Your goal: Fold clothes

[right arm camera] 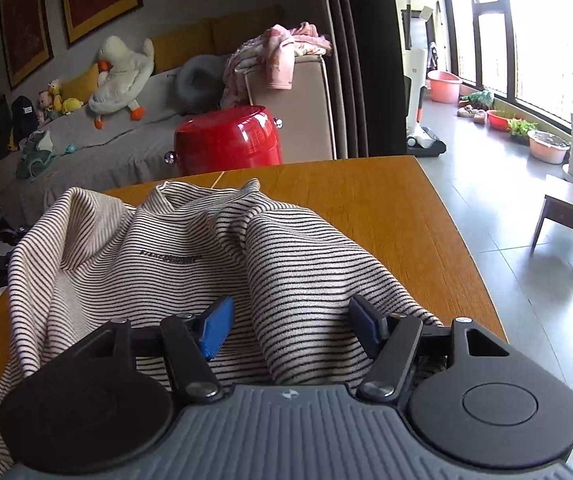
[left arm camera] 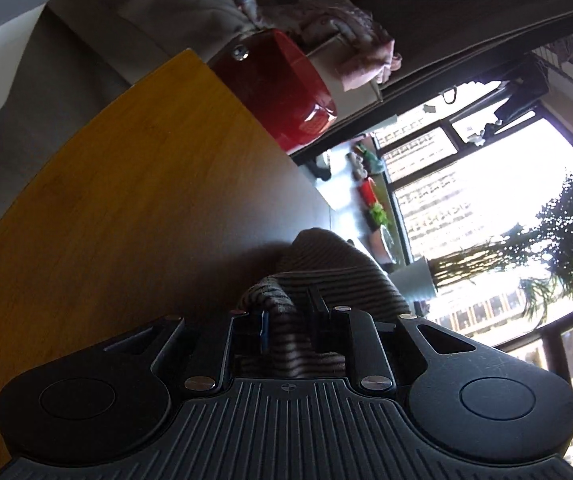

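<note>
Left gripper (left arm camera: 286,316): jaws drawn nearly together, with a bunched fold of the striped shirt (left arm camera: 326,280) pinched between the blue-padded finger and its dark partner. The fabric rises in a hump just ahead of the fingers and spills back between them toward the body of the tool.

Right gripper (right arm camera: 290,328): jaws spread wide. The blue pad (right arm camera: 216,330) and the darker opposite pad lie on either side of a raised ridge of cloth; both touch the fabric, but neither presses it from both sides, so nothing is clamped.

Striped shirt (right arm camera: 190,256): cream with thin dark stripes, lying rumpled on the table, collar toward the far edge, a line of small dark print across the chest. One side is lifted into a peak at the left of the right wrist view.

Wooden table (right arm camera: 386,216): orange-brown top bearing the shirt; bare wood shows to the right of the garment.

Red stool (right arm camera: 228,140): glossy, standing on the floor just beyond the table's far edge, beside the sofa (right arm camera: 126,152).

Sofa arm: pink garments (right arm camera: 286,52) draped over it.
</note>
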